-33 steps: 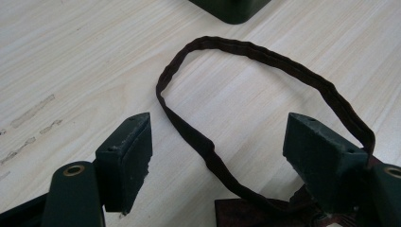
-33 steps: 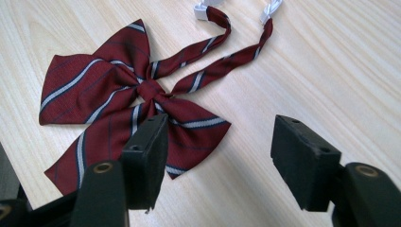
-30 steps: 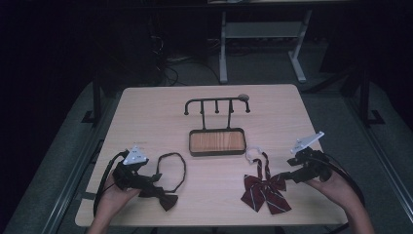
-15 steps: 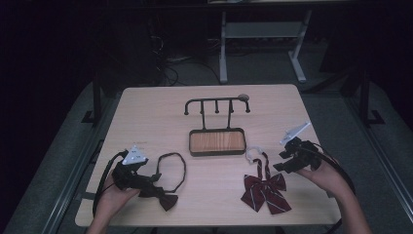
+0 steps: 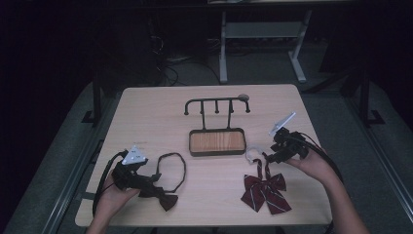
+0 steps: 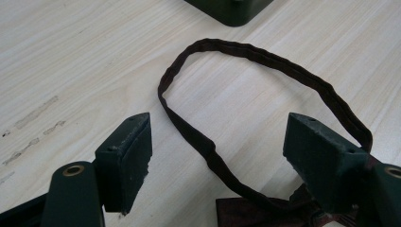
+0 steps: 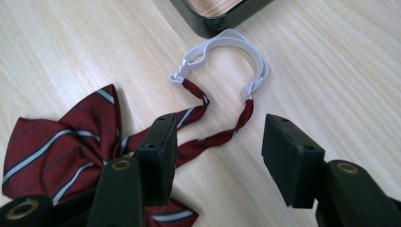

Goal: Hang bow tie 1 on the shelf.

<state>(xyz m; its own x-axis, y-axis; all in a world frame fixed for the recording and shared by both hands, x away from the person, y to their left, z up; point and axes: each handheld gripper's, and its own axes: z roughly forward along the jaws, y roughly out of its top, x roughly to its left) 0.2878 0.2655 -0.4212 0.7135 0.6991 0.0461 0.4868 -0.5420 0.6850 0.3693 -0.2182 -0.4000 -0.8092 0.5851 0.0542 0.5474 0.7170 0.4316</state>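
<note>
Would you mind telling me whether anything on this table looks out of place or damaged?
Nothing looks damaged or spilled. The black hook stand with a wooden tray base carries nothing, while the striped maroon bow tie and the dark bow tie with a looped strap lie loose on the light wooden table.

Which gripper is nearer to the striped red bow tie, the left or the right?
The right. The right gripper hovers just above the striped red bow tie, jaws open over its straps. The left gripper is across the table, at the dark bow tie.
</note>
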